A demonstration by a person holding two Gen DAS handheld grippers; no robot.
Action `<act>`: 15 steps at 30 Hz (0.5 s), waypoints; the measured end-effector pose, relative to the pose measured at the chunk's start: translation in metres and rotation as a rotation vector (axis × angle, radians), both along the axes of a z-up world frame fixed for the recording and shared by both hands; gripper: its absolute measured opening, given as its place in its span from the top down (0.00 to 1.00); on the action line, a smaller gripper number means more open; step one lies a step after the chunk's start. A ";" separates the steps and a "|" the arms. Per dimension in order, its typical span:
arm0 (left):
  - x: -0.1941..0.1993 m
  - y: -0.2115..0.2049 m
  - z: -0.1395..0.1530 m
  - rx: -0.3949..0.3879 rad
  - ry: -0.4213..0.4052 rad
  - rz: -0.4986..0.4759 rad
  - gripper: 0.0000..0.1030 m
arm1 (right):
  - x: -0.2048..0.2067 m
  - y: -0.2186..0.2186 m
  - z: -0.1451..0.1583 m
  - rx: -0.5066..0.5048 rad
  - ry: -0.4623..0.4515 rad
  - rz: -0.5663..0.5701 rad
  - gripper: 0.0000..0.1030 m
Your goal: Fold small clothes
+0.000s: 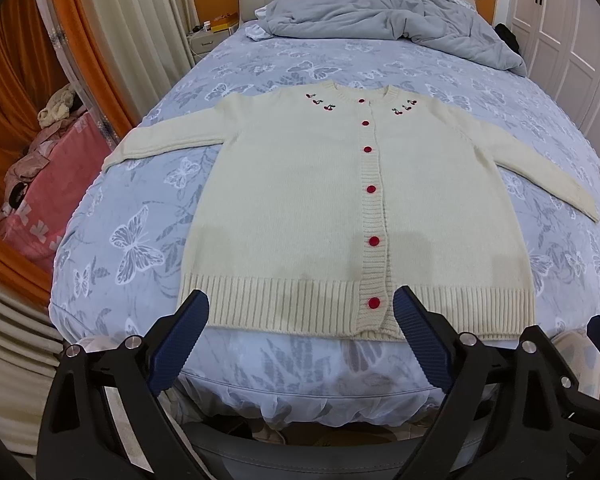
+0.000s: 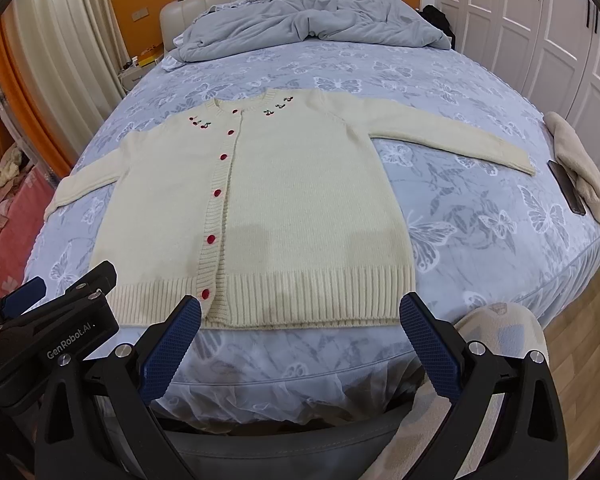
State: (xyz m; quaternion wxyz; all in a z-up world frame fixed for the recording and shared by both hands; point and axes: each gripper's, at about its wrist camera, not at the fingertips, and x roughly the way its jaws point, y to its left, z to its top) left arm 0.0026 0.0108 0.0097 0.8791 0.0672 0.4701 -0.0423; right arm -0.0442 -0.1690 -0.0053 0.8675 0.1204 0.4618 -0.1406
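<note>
A cream knitted cardigan with red buttons and cherry embroidery at the neck lies flat, front up, on the bed, both sleeves spread outwards. Its ribbed hem lies at the near edge of the mattress. My left gripper hovers open just in front of the hem's left half, holding nothing. My right gripper is open too, in front of the hem's right half, with nothing between its blue pads. The left gripper also shows at the lower left of the right wrist view.
The bed has a blue butterfly-print sheet. A crumpled grey duvet sits at the headboard end. A beige cloth and a dark phone lie at the bed's right edge. White wardrobe doors stand right; pink bedding lies left.
</note>
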 end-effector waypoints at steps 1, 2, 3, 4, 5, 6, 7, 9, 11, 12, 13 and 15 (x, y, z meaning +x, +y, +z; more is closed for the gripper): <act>0.000 0.000 0.000 0.000 0.000 -0.001 0.12 | 0.000 0.000 0.000 0.001 0.000 0.001 0.05; 0.000 0.001 0.000 -0.001 0.001 -0.001 0.12 | 0.000 0.000 0.000 0.001 0.000 0.001 0.05; -0.001 -0.001 0.000 0.000 -0.001 -0.002 0.12 | 0.000 0.000 0.000 0.001 0.000 0.001 0.05; -0.001 -0.001 0.000 0.001 -0.001 -0.002 0.12 | 0.000 0.000 0.000 0.000 0.000 0.000 0.05; 0.000 0.000 0.000 0.001 -0.001 -0.001 0.12 | 0.000 0.000 0.000 0.001 0.000 0.000 0.05; -0.001 0.000 0.000 -0.001 0.000 -0.001 0.12 | 0.000 0.001 0.000 0.001 0.000 0.001 0.05; -0.001 0.000 -0.001 -0.001 0.000 -0.001 0.12 | 0.000 0.001 0.000 0.002 0.001 0.001 0.05; -0.001 0.001 -0.001 0.000 0.000 0.000 0.12 | 0.000 0.001 0.000 0.000 0.000 -0.001 0.05; 0.000 0.003 -0.001 -0.002 0.001 0.001 0.12 | 0.000 0.000 -0.001 0.000 0.000 0.000 0.05; -0.001 0.001 -0.001 0.001 -0.001 0.000 0.12 | 0.000 0.000 0.000 0.000 0.001 0.001 0.05; -0.001 0.002 -0.001 0.002 -0.002 0.000 0.12 | 0.000 0.000 0.000 0.002 -0.001 0.001 0.05; 0.000 0.002 -0.001 0.000 0.000 0.001 0.12 | 0.000 -0.001 -0.001 0.001 0.001 0.000 0.05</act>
